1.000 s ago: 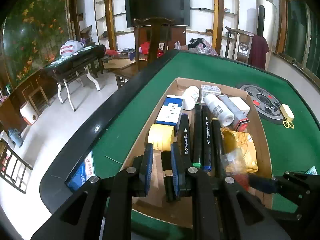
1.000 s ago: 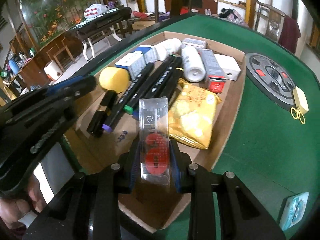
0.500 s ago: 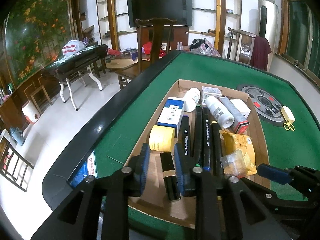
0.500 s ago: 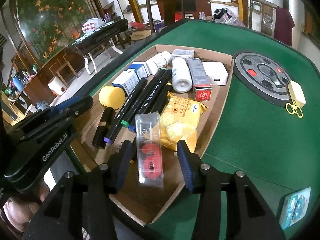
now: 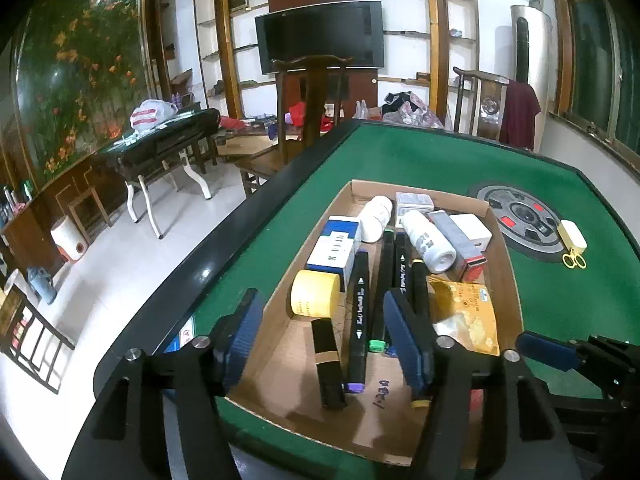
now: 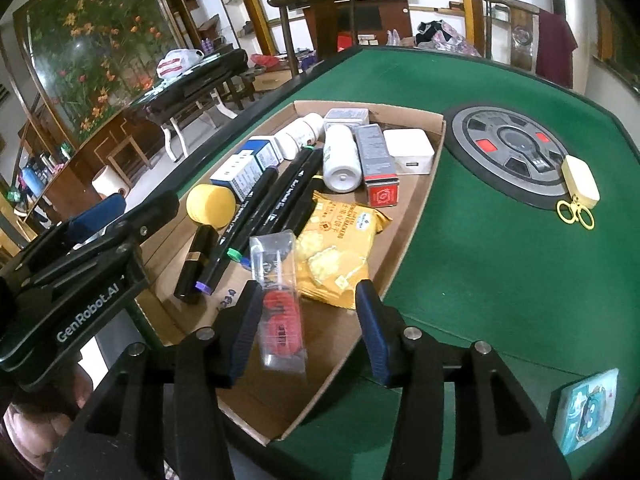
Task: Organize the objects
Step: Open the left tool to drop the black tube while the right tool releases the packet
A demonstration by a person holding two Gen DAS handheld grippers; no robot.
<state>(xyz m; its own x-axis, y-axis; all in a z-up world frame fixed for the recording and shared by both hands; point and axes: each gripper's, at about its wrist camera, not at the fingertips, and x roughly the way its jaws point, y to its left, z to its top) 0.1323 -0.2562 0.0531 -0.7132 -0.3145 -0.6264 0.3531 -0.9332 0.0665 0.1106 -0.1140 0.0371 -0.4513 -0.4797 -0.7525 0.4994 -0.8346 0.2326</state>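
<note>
A green felt desk (image 6: 500, 280) with a black rim is seen, and a round grey panel with red squares (image 6: 516, 152) is set into its top. On the felt a shallow cardboard tray (image 6: 416, 200) is laid, and the task's things are gathered in it.

At the tray's far end a white bottle (image 6: 340, 156), a smaller white bottle (image 6: 300, 134), a blue-and-white box (image 6: 244, 168), a grey box with a red end (image 6: 378, 164) and a white charger block (image 6: 412, 152) are packed side by side. A yellow snack packet (image 6: 336, 248), on which "CRACKERS" can be partly read, is laid nearer. Black markers (image 6: 276, 200) are lined up beside it; white script runs along their barrels but cannot be read. A yellow roll (image 6: 212, 204) and a black lipstick tube with a gold band (image 6: 196, 256) lie at the markers' left. A handwritten mark (image 5: 378, 394) is seen on the tray floor, not legible.

The left hand-held gripper (image 5: 324, 340) is marked "GenRobot.AI"; its jaws are opening, and the lipstick tube and a marker lie between them untouched. The right hand-held gripper (image 6: 308, 328) is likewise opening, with a clear packet holding red pieces (image 6: 280, 304) lying free between its pads.

Outside the tray, a cream case with yellow scissors (image 6: 578, 188) and a blue illustrated card (image 6: 586, 408) rest on the felt.
</note>
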